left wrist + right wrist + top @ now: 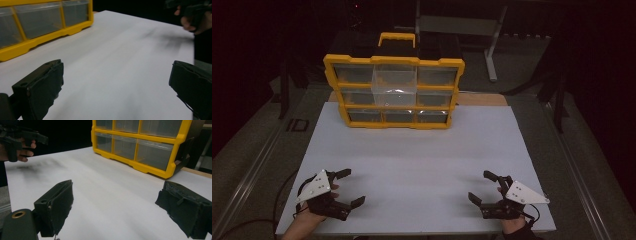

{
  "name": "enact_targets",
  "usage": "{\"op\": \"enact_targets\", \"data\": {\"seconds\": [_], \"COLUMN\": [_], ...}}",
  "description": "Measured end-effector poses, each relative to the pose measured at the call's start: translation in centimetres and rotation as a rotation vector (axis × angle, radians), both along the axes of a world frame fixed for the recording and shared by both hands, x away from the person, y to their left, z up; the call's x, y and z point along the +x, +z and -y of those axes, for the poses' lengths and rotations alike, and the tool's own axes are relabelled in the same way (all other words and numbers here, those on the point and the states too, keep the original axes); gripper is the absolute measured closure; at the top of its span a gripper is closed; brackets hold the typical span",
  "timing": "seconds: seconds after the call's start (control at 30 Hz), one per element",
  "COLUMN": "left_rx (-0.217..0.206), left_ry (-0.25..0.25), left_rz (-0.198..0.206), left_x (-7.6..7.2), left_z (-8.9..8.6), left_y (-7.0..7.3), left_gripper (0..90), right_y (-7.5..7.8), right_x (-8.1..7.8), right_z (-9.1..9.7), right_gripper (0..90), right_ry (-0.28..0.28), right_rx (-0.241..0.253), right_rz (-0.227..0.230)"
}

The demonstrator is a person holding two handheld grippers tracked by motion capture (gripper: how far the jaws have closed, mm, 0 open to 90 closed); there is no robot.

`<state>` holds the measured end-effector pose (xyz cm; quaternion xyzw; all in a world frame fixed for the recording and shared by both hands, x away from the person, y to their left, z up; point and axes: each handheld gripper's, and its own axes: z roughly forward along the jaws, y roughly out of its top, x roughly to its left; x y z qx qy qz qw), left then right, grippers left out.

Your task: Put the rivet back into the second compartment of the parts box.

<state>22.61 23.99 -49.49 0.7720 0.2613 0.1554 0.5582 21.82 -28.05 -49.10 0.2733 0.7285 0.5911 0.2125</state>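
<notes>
organiser box stands far from both open tools

organiser box [394, 92], yellow-framed with a yellow carrying handle [396, 37] on top, stands upright at the far middle of the white worktop [422, 160]. its front shows three rows of three clear drawers; the middle drawer of the top row looks paler and sits further forward than its neighbours. the drawers look hazy, and i cannot tell what, if anything, lies in them. in the right tool view the same box [140, 142] shows at an angle, with a black back behind the yellow frame.

around the worktop the room is dark. a grey metal stand [492, 45] rises behind the box, and a strip of bare wood [482, 99] shows at the far edge of the white sheet. the stretch of worktop between the box and the tools is bare.

left tool [347, 188] rests near the front left corner, held in a hand [309, 220], jaws spread wide with nothing between them. right tool [484, 186] rests near the front right corner, also spread wide and holding nothing. both are well apart from the box, which stands across the worktop from them, roughly midway between the two. in the left tool view the box [37, 22] lies up to the left.
</notes>
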Motion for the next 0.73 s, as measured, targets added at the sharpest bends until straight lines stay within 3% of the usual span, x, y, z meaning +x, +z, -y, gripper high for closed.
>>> {"op": "enact_targets", "data": {"seconds": [0.33,0.73], "left_rx": [0.080,0.060], "left_ry": [-0.009,0.005], "left_rz": [-0.020,-0.008], "left_x": [-0.3,-0.3], "left_z": [0.3,0.1], "left_y": [-1.5,-1.5], "left_gripper": [0.0,0.0], "right_y": [-0.1,-0.2], "right_x": [0.0,0.1], "right_z": [0.0,0.0], "right_gripper": [11.1,11.1], "right_ry": [0.004,0.007], "right_rx": [-0.001,-0.006], "right_rz": [-0.006,-0.008]}}
